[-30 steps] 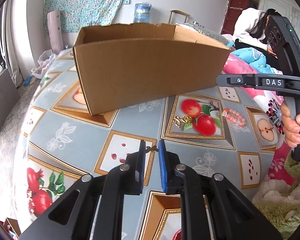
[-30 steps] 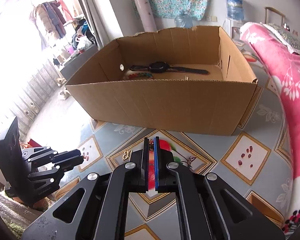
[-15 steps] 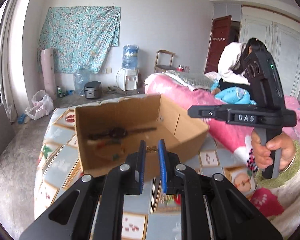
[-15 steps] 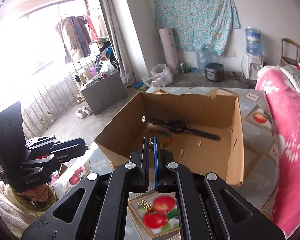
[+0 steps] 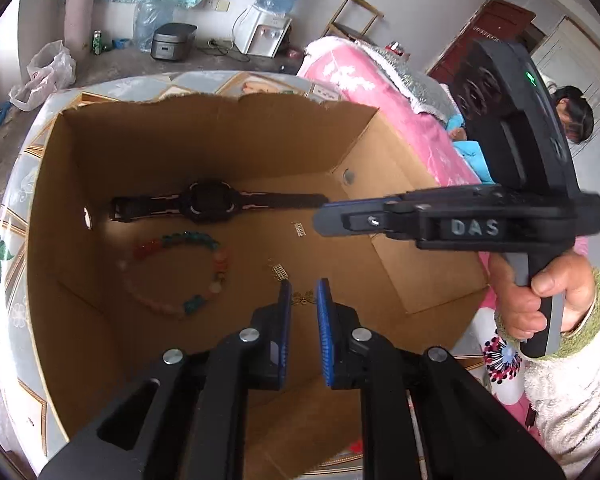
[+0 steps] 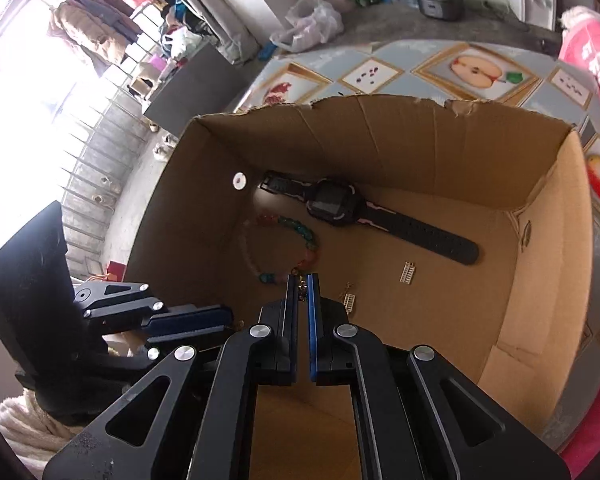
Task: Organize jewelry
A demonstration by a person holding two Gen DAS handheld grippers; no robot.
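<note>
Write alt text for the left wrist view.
The left hand-held gripper holds a small gold earring over an open cardboard box containing a black watch, a beaded bracelet and two small gold pieces; the right hand-held gripper reaches in alongside.

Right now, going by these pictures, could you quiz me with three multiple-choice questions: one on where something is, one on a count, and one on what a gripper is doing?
1. Where is the watch?
A. in the box
B. beside the box
C. under the box

2. How many gold ladder pieces lie on the box floor?
A. none
B. two
C. five

3. The left gripper is:
A. wide open, empty
B. gripping the watch
C. pinching a gold charm

Answers:
1 A: the watch lies flat on the box floor.
2 B: one lies by the strap, and another is nearer the grippers.
3 C: the charm sits between its blue pads.
</note>
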